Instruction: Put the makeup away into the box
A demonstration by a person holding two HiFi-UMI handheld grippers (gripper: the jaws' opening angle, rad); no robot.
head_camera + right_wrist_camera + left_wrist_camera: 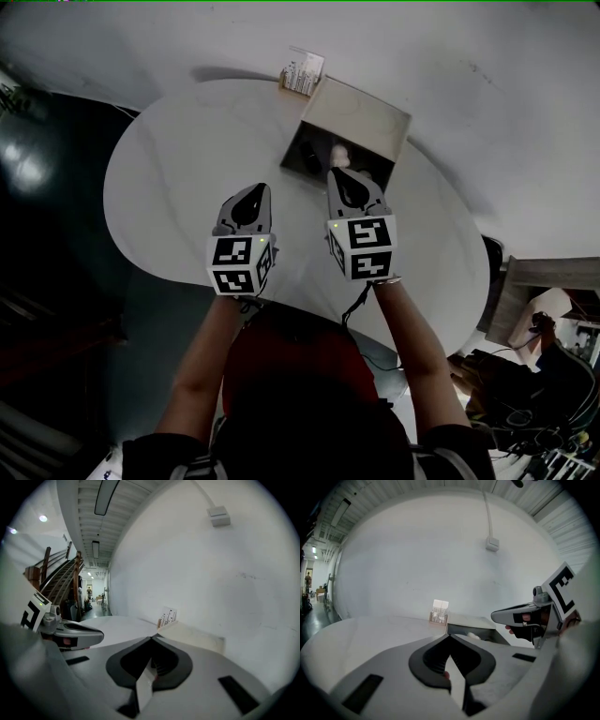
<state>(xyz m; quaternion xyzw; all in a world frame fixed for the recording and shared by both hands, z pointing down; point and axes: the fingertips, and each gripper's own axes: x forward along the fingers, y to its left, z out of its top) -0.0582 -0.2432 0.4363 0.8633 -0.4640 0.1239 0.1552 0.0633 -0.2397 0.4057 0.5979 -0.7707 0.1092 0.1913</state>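
- You are working over a white oval table (169,178) set against a plain white wall (469,56), with dark floor off to the left.
- Your left claw (253,190) and right claw (340,174) hover side by side. Both are closed and empty.
- The open box (367,117) sits just ahead of the right claw, with a pale makeup piece (339,152) inside.
- A small card holder (302,73) stands at the box's far left corner.
- Open tabletop spreads ahead and left of the left claw.

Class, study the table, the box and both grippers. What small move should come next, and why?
Probably draw both grippers back from the box and stop. The left gripper and right gripper are shut with nothing between the jaws, the table shows no makeup lying loose, and a pale item already lies in the box.
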